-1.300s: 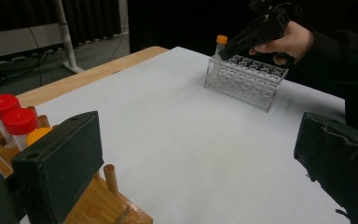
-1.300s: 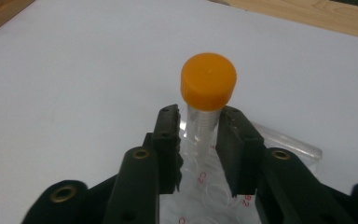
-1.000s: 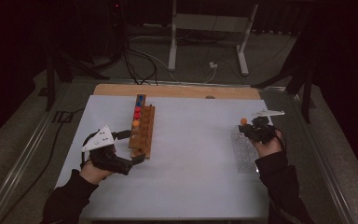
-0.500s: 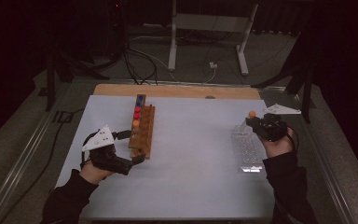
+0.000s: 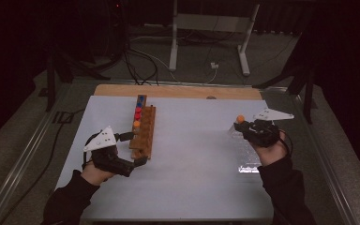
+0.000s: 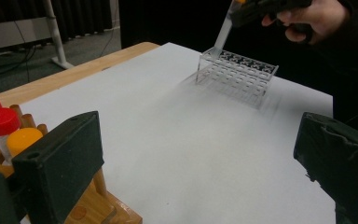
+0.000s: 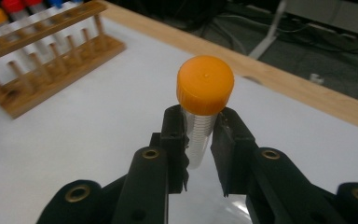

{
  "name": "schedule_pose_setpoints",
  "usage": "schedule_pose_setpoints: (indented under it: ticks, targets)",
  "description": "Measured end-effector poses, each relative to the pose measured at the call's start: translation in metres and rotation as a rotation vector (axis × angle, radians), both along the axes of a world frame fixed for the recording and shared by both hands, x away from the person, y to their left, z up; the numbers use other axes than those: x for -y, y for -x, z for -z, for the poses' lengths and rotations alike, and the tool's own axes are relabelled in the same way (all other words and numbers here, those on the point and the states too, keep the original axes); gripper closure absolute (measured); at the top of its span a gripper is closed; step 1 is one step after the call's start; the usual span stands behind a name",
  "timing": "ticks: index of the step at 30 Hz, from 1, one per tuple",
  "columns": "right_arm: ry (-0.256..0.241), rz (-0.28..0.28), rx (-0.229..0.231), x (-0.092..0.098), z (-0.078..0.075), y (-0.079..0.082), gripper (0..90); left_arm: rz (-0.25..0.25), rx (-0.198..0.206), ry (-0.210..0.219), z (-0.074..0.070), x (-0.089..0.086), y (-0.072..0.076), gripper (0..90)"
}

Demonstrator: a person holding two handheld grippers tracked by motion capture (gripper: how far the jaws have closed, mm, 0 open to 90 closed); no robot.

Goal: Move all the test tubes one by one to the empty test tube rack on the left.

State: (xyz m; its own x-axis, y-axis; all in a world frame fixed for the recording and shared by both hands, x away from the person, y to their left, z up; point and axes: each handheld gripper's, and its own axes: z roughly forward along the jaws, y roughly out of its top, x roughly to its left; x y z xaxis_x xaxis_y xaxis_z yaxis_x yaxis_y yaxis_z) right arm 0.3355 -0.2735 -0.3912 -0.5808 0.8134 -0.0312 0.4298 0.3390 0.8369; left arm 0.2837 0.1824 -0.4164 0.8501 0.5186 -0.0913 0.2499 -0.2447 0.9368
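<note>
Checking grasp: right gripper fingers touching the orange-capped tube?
Touching. The right gripper view shows both fingers pressed against the orange-capped tube, just under its cap.

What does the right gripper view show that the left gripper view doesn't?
Right gripper view: the right gripper close up, jaws shut on the tube just below its orange cap, and a blue cap at the far end of the wooden rack.

Left gripper view: the clear rack with the tube's lower end at its corner, the hand that carries it, and the left gripper with jaws wide open.

Shared: the tube, the wooden rack, the white sheet.
</note>
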Motion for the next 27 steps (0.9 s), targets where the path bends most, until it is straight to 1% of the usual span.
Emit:
schedule_pose_setpoints:
  ticks: [3,4,6,7,8,10,11,12,13,14,15,16,20,22,23,24,27]
  targets:
    - [0.004,-0.044,-0.018,-0.012,0.005,0.004,75.2,0.009,-0.004,-0.003,0.0,0.002,0.001,2.3]
    - [0.004,-0.044,-0.018,-0.012,0.005,0.004,75.2,0.014,-0.008,-0.001,0.0,0.002,0.0,2.3]
    - [0.02,-0.092,-0.028,-0.023,0.01,0.007,75.2,0.018,-0.009,-0.003,0.001,0.004,0.0,2.3]
    - [0.02,-0.092,-0.028,-0.023,0.01,0.007,75.2,0.024,-0.013,-0.003,0.001,0.005,0.0,2.3]
    - [0.021,-0.119,-0.037,-0.03,0.012,0.01,75.2,0.026,-0.014,-0.004,0.002,0.007,0.0,2.3]
    - [0.022,-0.143,-0.043,-0.036,0.014,0.012,75.2,0.035,-0.013,-0.005,0.002,0.009,0.0,2.3]
    - [0.022,-0.143,-0.043,-0.036,0.014,0.012,75.2,0.036,-0.01,-0.006,0.001,0.01,0.0,2.3]
    - [0.02,-0.168,-0.049,-0.043,0.016,0.016,75.2,0.037,-0.013,-0.006,0.001,0.011,0.0,2.3]
    - [0.029,-0.18,-0.051,-0.046,0.017,0.018,75.2,0.043,-0.014,-0.006,0.001,0.012,0.0,2.3]
    - [0.029,-0.18,-0.051,-0.046,0.017,0.018,75.2,0.045,-0.014,-0.006,0.001,0.013,0.0,2.3]
    - [0.026,-0.192,-0.052,-0.049,0.017,0.019,75.1,0.047,-0.014,-0.008,0.001,0.014,0.0,2.3]
    - [0.033,-0.217,-0.052,-0.056,0.018,0.023,75.2,0.052,-0.017,-0.006,0.001,0.015,0.0,2.3]
    - [0.037,-0.26,-0.053,-0.066,0.019,0.032,75.2,0.064,-0.027,-0.001,0.002,0.019,-0.001,2.3]
    - [0.043,-0.284,-0.056,-0.072,0.021,0.036,75.2,0.075,-0.033,-0.002,0.002,0.022,-0.001,2.3]
    - [0.047,-0.297,-0.06,-0.076,0.022,0.038,75.2,0.084,-0.035,-0.011,0.003,0.026,-0.001,2.3]
    - [0.054,-0.308,-0.061,-0.079,0.023,0.04,75.2,0.084,-0.035,-0.011,0.003,0.026,-0.001,2.3]
    - [0.055,-0.336,-0.069,-0.086,0.026,0.044,75.2,0.1,-0.038,-0.012,0.003,0.033,-0.003,2.4]
